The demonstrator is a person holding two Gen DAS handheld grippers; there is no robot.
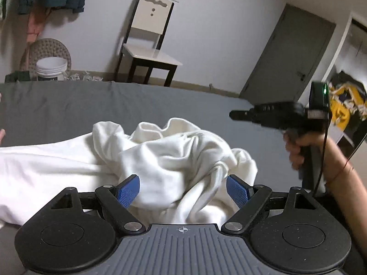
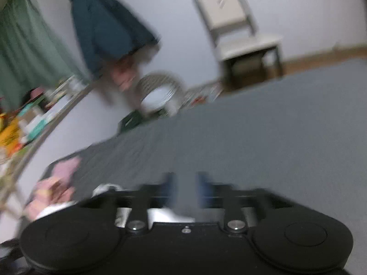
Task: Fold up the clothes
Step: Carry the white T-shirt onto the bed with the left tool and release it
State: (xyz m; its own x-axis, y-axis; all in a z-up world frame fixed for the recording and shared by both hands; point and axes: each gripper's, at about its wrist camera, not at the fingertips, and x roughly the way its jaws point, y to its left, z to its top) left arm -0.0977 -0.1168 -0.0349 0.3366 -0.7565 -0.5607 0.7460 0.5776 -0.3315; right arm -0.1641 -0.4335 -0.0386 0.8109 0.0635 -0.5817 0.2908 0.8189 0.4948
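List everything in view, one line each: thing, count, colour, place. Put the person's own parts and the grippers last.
White garment: one, white, crumpled on the bed in front of the left gripper.
Bed sheet: one, grey, covering the bed.
Chair: one, white seat and back on dark legs, against the far wall.
Bucket: one, white, on the floor past the bed.
Door: one, grey, shut, at the right.
Jacket: one, dark teal, hanging on the wall.
Curtain: one, green, far left.
Pink cloth: blurred, at the bed's left edge.
Hand: one, gripping the right gripper's handle.
Left gripper: blue pads, jaws wide apart over the garment.
Right gripper: blurred, jaws narrowly apart, holding nothing.
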